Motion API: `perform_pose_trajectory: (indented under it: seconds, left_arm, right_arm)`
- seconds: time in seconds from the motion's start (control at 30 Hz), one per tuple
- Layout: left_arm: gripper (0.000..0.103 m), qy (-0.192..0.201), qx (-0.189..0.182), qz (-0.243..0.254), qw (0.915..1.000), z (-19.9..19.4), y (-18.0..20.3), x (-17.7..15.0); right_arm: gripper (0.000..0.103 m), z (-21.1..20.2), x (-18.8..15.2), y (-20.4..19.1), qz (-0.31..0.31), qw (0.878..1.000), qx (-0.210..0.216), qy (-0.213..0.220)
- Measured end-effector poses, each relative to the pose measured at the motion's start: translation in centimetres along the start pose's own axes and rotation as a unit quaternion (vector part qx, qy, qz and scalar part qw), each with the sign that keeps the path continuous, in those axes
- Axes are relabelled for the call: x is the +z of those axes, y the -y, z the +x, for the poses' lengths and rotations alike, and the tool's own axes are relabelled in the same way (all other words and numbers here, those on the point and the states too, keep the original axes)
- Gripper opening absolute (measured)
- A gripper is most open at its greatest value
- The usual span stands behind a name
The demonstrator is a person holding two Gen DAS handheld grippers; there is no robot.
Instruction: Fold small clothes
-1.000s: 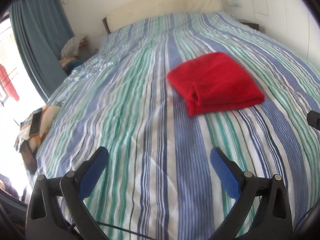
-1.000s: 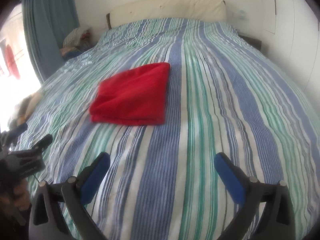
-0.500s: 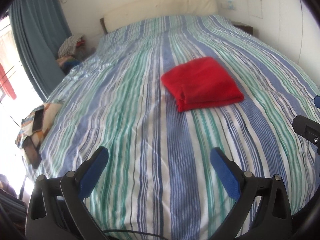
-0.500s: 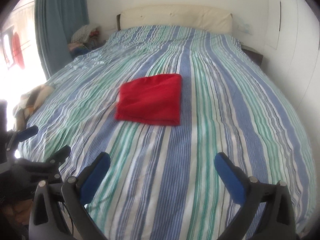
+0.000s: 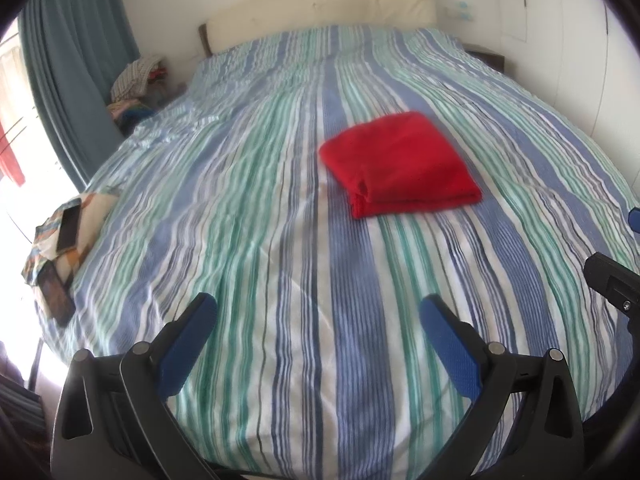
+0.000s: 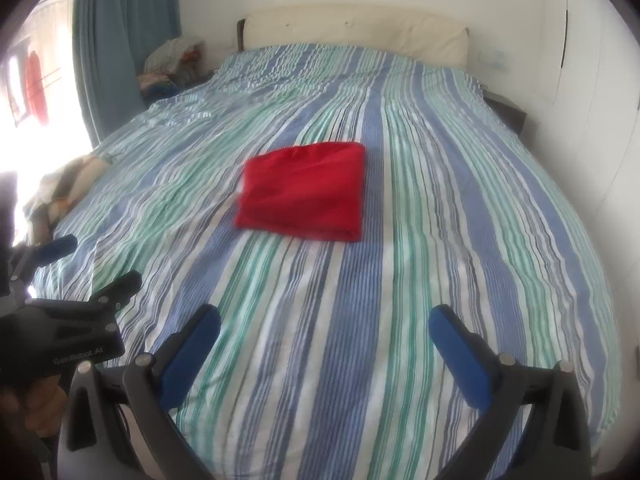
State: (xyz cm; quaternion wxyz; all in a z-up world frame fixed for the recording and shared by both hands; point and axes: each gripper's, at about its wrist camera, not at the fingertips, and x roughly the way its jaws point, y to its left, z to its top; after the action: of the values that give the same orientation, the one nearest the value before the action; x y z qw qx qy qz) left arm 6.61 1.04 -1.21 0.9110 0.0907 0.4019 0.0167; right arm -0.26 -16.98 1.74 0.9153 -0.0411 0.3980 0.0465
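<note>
Left wrist view: red garment [image 5: 400, 168] folded, mid-bed on the striped cover [image 5: 248, 216], well apart from my left gripper [image 5: 318, 320] and right gripper [image 6: 324, 328]; both jaws wide, empty. Risk: any re-grab drags layers, undoing the fold.

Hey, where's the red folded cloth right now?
The red folded cloth lies mid-bed on the striped bedspread, ahead of both open claws, touching neither.

Soft matt red cloth [image 5: 400, 166] is being shown on crinkly striped bedsheet fabric [image 5: 260, 240]; gripper pads [image 5: 188, 344] are looking rubbery, textured.
</note>
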Motion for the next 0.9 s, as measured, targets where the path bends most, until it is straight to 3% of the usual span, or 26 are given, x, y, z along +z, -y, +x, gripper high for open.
perform_pose_trajectory:
  seconds: [0.23,0.4,0.57,0.9]
  left_arm:
    - [0.102,0.035,0.007,0.012,0.9993,-0.7,-0.5,1.2]
    - [0.102,0.011,-0.011,-0.009,0.9998,-0.3,-0.7,1.3]
    - [0.102,0.006,0.026,0.000,0.9996,0.0,0.3,1.0]
    - [0.102,-0.007,0.001,-0.019,0.9998,0.0,-0.1,1.6]
  right_arm:
    - [0.102,-0.6,0.8,-1.1,-0.017,1.000,-0.017,0.016]
    - [0.102,-0.7,1.1,-1.2,-0.027,0.998,-0.048,0.024]
    - [0.102,-0.8,1.1,-1.0,-0.031,0.998,-0.053,0.018]
    - [0.102,-0.8,1.0,-0.2,-0.032,0.997,-0.071,0.004]
